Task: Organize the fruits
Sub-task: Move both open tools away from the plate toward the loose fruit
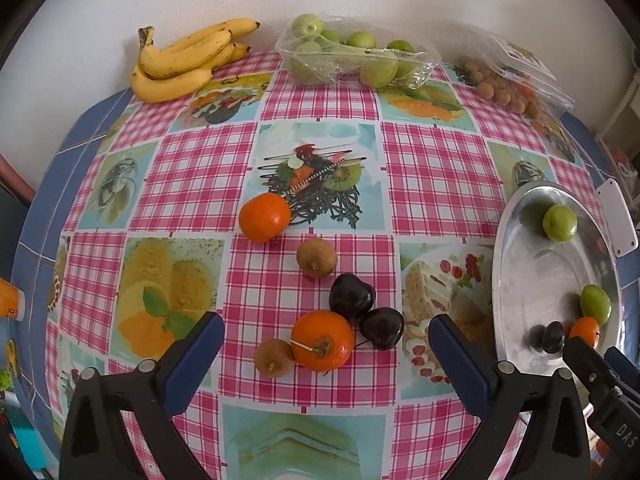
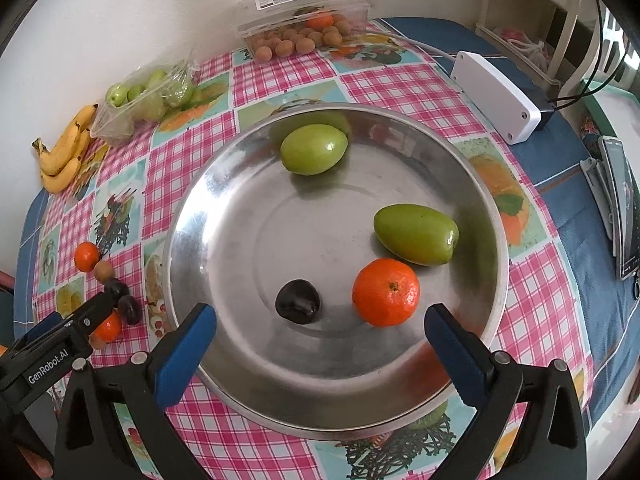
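Right hand-held gripper (image 2: 320,332) being held released above plate (image 2: 208,184); left hand-held gripper (image 1: 326,340) being held released over tangerine (image 1: 322,340), nothing gripped.

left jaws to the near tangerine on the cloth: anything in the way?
Nothing visible. The left gripper is open above the tangerine; a brown fruit and dark plum sit tight against its sides.
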The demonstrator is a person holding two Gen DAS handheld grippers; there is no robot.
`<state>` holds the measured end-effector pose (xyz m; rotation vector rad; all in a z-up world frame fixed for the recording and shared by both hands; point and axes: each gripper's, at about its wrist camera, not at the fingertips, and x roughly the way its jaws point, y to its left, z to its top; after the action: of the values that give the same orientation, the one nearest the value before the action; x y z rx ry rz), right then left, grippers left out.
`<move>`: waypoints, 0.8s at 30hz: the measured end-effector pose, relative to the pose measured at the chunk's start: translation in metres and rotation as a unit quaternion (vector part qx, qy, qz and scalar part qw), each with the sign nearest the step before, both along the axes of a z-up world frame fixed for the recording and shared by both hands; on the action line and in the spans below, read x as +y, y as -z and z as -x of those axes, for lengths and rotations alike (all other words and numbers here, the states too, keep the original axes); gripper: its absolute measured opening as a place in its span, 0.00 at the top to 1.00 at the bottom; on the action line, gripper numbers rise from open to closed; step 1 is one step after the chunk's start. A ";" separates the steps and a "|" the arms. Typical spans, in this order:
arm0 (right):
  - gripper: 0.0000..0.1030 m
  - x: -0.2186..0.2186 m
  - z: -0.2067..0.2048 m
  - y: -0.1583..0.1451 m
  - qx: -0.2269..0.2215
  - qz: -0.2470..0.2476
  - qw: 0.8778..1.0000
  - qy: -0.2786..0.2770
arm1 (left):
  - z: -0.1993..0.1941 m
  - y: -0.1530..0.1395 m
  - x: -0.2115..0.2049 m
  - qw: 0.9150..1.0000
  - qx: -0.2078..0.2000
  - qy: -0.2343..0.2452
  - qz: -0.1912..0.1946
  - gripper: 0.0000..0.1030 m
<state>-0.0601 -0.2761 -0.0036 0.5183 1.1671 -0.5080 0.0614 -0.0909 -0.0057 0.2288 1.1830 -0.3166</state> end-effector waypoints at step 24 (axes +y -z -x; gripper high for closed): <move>0.00 0.083 -0.048 -0.023 -0.041 -0.031 0.993 -0.110 | -0.028 -0.026 0.089 0.995 -0.025 -0.090 0.038 0.00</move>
<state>-0.0118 -0.1930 0.0194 0.4536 1.1477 -0.2593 0.0896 -0.0015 0.0203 0.0633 1.1317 -0.1956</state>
